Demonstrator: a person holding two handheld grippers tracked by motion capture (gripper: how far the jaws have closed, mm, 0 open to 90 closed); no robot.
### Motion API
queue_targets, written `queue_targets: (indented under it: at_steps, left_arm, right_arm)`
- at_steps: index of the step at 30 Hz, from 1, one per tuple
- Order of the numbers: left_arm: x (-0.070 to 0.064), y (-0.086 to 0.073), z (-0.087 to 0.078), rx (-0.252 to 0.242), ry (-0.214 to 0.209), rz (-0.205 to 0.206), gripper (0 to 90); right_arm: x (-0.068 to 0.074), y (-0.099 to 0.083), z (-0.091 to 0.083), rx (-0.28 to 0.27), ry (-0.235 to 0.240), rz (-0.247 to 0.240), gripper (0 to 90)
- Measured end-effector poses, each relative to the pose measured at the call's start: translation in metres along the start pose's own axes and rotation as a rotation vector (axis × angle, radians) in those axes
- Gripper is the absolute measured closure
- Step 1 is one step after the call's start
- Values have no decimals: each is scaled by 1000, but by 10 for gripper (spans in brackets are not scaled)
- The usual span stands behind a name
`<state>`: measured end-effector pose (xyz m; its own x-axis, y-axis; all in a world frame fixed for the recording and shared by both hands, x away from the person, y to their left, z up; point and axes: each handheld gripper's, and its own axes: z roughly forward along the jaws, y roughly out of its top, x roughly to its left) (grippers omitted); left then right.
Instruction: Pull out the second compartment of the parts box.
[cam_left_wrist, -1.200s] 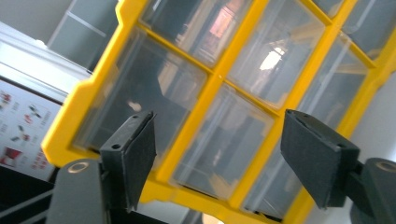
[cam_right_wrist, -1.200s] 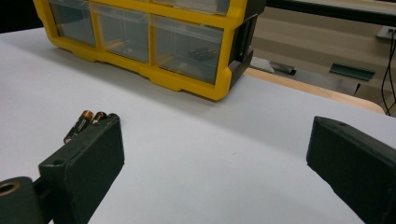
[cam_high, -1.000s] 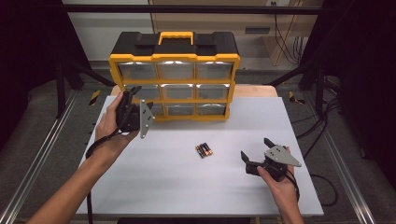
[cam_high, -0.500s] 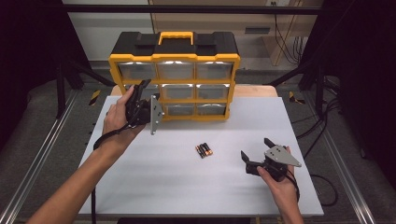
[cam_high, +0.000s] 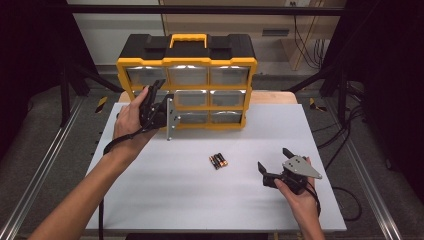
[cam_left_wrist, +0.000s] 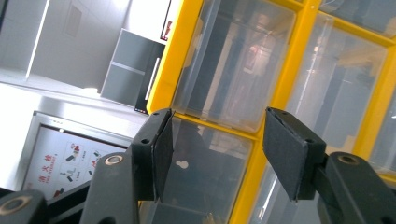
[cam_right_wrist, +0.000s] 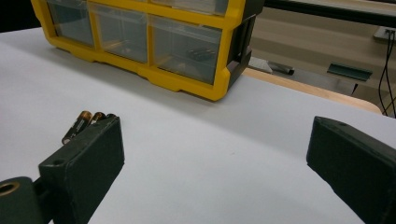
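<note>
I am holding the left gripper (cam_high: 150, 102) with jaws spread wide and pinching nothing, lining them up on a clear drawer (cam_left_wrist: 233, 65) at the left of the yellow organizer (cam_high: 186, 62); I should be squaring them to the drawer's front before closing. The right gripper (cam_high: 272, 165) is resting open over the surface (cam_high: 150, 200), near the batteries (cam_high: 218, 160).

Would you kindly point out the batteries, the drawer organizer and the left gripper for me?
batteries (cam_high: 218, 160), high view, middle of the small cluster lying on the table.
drawer organizer (cam_high: 187, 62), high view, yellow frame bar above the top drawers.
left gripper (cam_high: 153, 98), high view, between its open jaws at the organizer's left drawers.
</note>
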<state>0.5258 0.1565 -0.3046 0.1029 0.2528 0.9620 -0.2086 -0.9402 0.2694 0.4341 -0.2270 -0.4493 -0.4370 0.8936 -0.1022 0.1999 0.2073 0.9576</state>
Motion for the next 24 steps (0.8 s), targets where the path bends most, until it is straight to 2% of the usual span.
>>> queue_targets:
  at_steps: [3, 9, 17, 24]
  left_arm:
    - [2, 4, 2, -4, 13, 23, 425]
    - [6, 11, 7, -22, 26, 30, 438]
    - [7, 17, 14, -21, 28, 43, 466]
    - [8, 20, 18, -23, 42, 38, 479]
  right_arm:
    - [0, 0, 0, 3, 1, -2, 45]
    - [0, 0, 0, 2, -2, -4, 49]
    - [-1, 0, 0, 1, -4, 2, 48]
    - [0, 0, 0, 3, -2, 2, 48]
